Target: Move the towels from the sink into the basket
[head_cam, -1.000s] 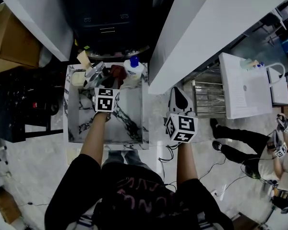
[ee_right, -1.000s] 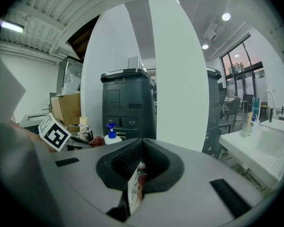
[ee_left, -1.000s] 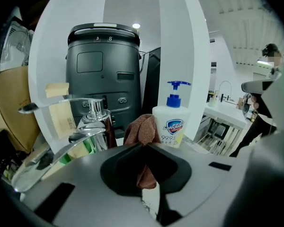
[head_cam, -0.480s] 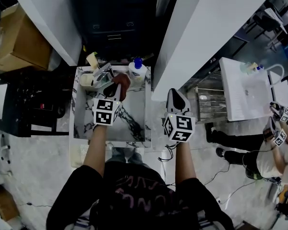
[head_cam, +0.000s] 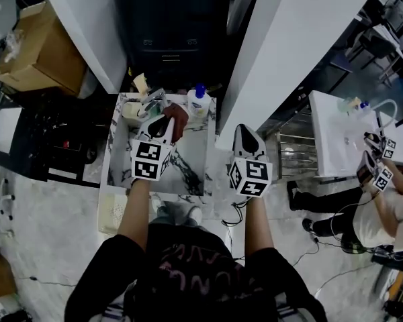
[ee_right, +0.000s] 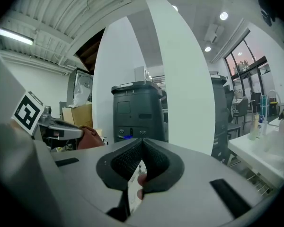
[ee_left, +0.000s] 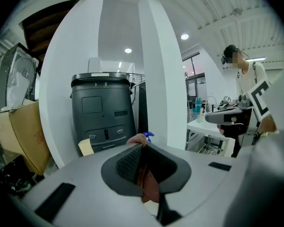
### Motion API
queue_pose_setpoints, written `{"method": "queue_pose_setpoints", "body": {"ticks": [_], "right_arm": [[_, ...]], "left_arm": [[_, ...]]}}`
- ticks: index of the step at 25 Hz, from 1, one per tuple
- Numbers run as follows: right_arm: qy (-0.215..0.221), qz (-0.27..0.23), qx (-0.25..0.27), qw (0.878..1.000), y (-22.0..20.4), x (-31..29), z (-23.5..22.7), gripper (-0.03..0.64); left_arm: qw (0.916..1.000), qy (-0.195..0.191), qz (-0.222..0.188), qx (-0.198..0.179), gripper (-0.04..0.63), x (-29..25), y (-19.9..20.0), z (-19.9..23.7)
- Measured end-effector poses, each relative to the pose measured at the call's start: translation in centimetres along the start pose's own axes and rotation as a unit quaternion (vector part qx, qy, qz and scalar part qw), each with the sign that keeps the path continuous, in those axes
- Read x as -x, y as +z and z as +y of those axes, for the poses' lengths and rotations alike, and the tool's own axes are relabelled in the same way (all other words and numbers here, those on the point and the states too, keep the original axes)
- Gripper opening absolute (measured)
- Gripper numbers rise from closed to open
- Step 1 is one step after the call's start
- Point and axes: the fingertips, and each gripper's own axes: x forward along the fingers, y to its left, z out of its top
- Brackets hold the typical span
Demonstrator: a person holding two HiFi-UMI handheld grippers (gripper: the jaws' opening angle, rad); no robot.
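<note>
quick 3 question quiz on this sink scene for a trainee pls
1. True or false: the left gripper is shut on a brown towel.
2. What does the right gripper hold? A) a towel B) nothing C) a cup
3. What with a blue cap stands at the far edge of the sink?
Key: 1 true; 2 B; 3 the bottle.

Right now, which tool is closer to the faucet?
Left. The left tool, shut on a brown towel, is just before the faucet; the right tool is outside the sink's right rim.
</note>
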Motion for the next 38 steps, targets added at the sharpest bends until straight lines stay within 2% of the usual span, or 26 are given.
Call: {"method": "queue_pose_setpoints", "body": {"ticks": [5, 10, 14, 21, 26, 34, 38], "right_arm": [[0.022, -0.001, 0.011, 1.0, 0.4, -0.4, 0.9, 0.015], [0.056, -0.001, 0.021, 0.998, 1.0, -1.9, 3.8, 0.015], [0.096, 0.0, 0.033, 0.995, 1.3, -3.3, 8.1, 0.015], [0.184, 0.003, 0.063, 0.981, 1.0, -5.3, 19.0, 0.015], [0.245, 0.009, 0.084, 0.966, 0.8, -5.3, 28.6, 0.015], [0.347, 0.022, 0.122, 0.93, -2.0, -2.5, 47.0, 0.015], [0.401, 0.029, 0.133, 0.906, -4.1, 0.0, 55.9, 0.014]], "left_arm": [[0.9998, 0.017, -0.006, 0.003, 0.034, 1.6, 0.2, 0.2], [0.999, 0.04, -0.008, 0.015, 0.034, 3.4, -0.1, 1.6], [0.9971, 0.064, -0.023, 0.035, 0.034, 6.2, -0.6, 4.1], [0.9866, 0.145, -0.023, 0.07, 0.034, 13.7, -4.2, 11.1], [0.9717, 0.211, -0.018, 0.104, 0.034, 21.7, -8.1, 16.8], [0.937, 0.313, -0.009, 0.154, 0.034, 37.3, -16.3, 24.9], [0.9154, 0.362, 0.0, 0.177, 0.034, 45.1, -20.6, 27.3]]}}
